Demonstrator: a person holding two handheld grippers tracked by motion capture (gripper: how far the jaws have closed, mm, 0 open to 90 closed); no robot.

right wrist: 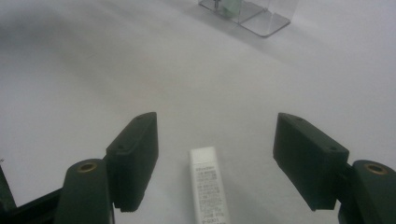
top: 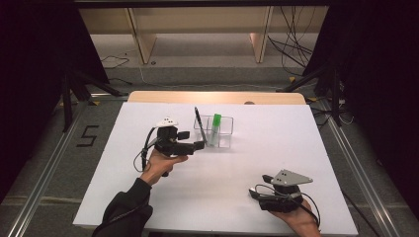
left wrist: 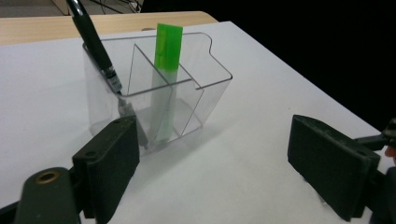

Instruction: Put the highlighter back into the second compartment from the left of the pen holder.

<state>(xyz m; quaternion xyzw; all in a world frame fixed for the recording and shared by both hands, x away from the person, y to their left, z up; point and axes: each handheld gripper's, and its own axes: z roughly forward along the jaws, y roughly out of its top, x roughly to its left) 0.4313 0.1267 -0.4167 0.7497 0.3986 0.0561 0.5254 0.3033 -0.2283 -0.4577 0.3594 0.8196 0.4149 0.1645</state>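
Note:
A clear plastic organiser with several compartments stands at the table's far middle. A black pen leans in its left compartment and a green-capped highlighter stands in the middle one. My left gripper is open just left of the organiser, touching nothing. In the left gripper view the organiser, pen and highlighter sit just beyond the open jaws. My right gripper rests at the near right. Its jaws stand open around a small white labelled stick lying flat on the table.
The white table top has a wooden strip at its far edge. Beyond it are floor cables, tripod legs and wooden furniture legs. The organiser's base shows far off in the right gripper view.

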